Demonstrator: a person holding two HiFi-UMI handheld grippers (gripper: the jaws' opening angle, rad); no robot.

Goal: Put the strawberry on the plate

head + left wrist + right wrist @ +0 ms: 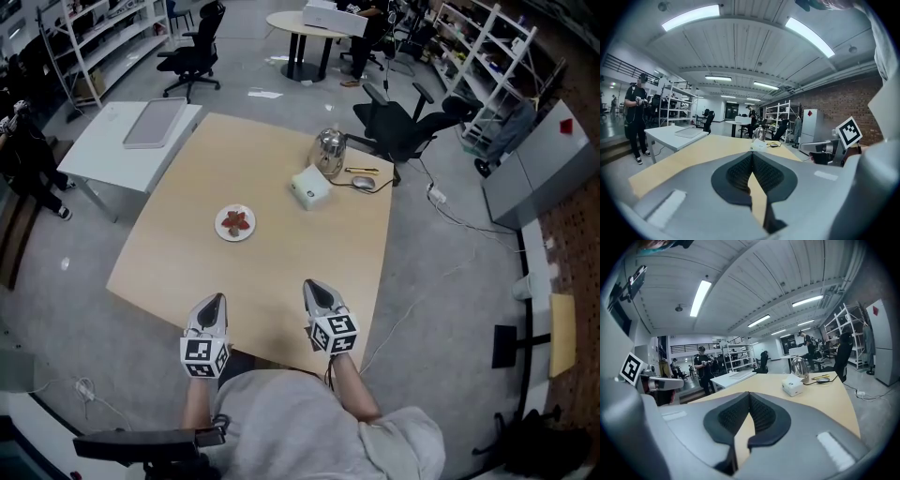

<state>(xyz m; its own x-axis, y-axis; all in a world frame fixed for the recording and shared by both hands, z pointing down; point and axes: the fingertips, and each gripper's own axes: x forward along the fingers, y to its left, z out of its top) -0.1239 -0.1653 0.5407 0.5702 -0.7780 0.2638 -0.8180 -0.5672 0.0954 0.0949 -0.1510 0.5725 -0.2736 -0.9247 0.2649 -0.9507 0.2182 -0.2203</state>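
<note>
My left gripper [213, 302] and my right gripper [316, 287] hang side by side over the near edge of the counter [281, 272], both pointing across it. The left fingers [738, 174] are pressed together at the tips with nothing between them. The right fingers [764, 416] are closed the same way, empty. The strawberry [238, 221] lies on the plate [222, 232], which sits mid-counter, well ahead of my left gripper. Farther off stand a white box [309, 186] and, just behind it, a metal kettle [329, 150], with a mouse [363, 183] beside them.
</note>
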